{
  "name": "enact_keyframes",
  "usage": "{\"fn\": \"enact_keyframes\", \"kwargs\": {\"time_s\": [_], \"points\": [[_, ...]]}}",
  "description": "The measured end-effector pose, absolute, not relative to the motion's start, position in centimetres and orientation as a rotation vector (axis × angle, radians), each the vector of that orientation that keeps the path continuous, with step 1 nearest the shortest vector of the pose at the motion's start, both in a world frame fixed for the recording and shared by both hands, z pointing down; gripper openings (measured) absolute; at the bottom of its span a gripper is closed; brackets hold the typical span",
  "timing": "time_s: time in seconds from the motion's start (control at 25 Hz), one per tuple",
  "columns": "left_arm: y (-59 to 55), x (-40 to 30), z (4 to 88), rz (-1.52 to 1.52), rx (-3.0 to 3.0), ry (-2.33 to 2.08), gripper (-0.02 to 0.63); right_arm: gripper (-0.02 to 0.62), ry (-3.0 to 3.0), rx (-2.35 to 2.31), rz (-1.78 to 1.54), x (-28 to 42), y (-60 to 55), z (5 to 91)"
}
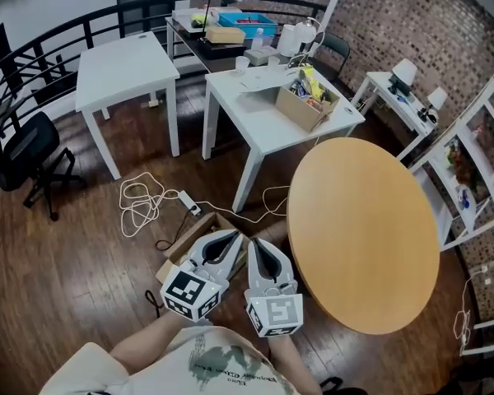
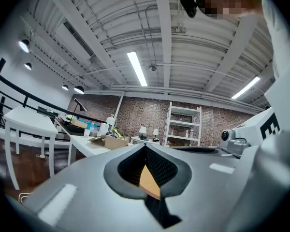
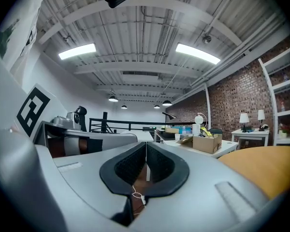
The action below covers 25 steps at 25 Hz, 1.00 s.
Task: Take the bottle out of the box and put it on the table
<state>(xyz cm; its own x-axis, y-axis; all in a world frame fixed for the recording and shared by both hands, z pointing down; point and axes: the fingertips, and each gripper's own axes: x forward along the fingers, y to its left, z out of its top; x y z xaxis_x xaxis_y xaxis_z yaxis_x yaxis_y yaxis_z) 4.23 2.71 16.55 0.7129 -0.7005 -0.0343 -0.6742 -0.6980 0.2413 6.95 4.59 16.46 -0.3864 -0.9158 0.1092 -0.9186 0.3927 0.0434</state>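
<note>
Holding both claws shut and empty, well apart from the box.
We find the left claw (image 1: 234,234) and the right claw (image 1: 254,242) side by side, low over the wooden floor (image 1: 82,253). Each has its jaws together with nothing between them. The open cardboard box (image 1: 306,105) stands on the white square surface (image 1: 251,122) ahead, toward its far right corner, crowded with items. We cannot single out the bottle among them. The round wooden surface (image 1: 362,237) lies just right of the claws.
</note>
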Motion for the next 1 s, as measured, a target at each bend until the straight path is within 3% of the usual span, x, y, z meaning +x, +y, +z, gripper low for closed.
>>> {"fn": "enact_keyframes", "kwargs": {"time_s": [0.48, 1.0], "points": [[-1.9, 1.2, 16.9, -0.206, 2.681, -1.102, -0.008, 0.005, -2.522, 1.660, 0.047, 3.9, -0.3, 16.5], [-4.3, 1.8, 19.4, -0.119, 2.627, -1.149, -0.008, 0.006, -2.547, 1.645, 0.126, 5.3, -3.2, 18.6]]}}
